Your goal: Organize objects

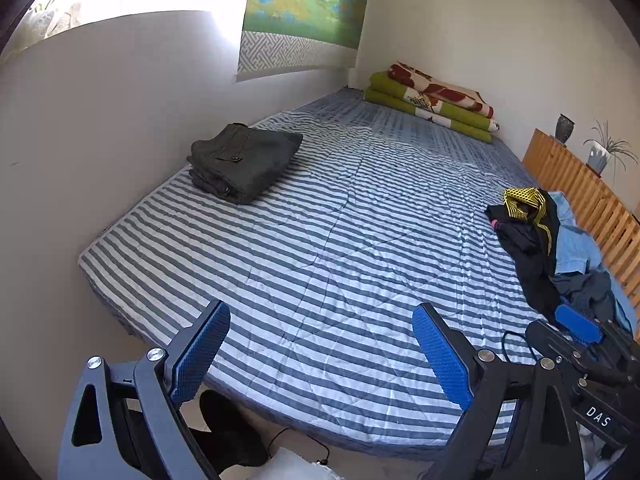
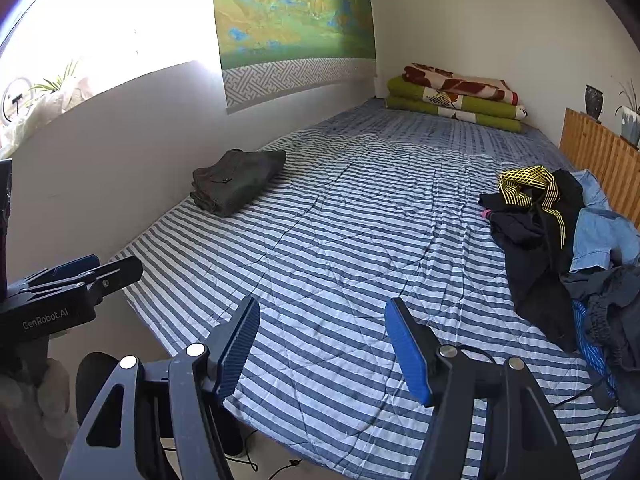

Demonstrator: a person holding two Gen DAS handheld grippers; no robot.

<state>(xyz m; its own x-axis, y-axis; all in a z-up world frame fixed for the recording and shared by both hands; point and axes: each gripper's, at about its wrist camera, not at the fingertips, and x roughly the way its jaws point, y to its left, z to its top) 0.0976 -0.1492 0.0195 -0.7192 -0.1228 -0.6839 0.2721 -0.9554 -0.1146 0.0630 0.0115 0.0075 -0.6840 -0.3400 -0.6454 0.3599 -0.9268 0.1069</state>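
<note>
A folded dark grey garment lies on the striped bed near the wall; it also shows in the right wrist view. A loose pile of clothes, black, light blue and yellow-patterned, lies at the bed's right side; it also shows in the right wrist view. My left gripper is open and empty above the bed's near edge. My right gripper is open and empty there too. The right gripper shows at the left view's lower right; the left gripper shows at the right view's left edge.
Folded green and red blankets are stacked at the bed's far end. A wooden slatted headboard with a vase and potted plant runs along the right. A wall borders the left. Cables and a dark shoe lie on the floor.
</note>
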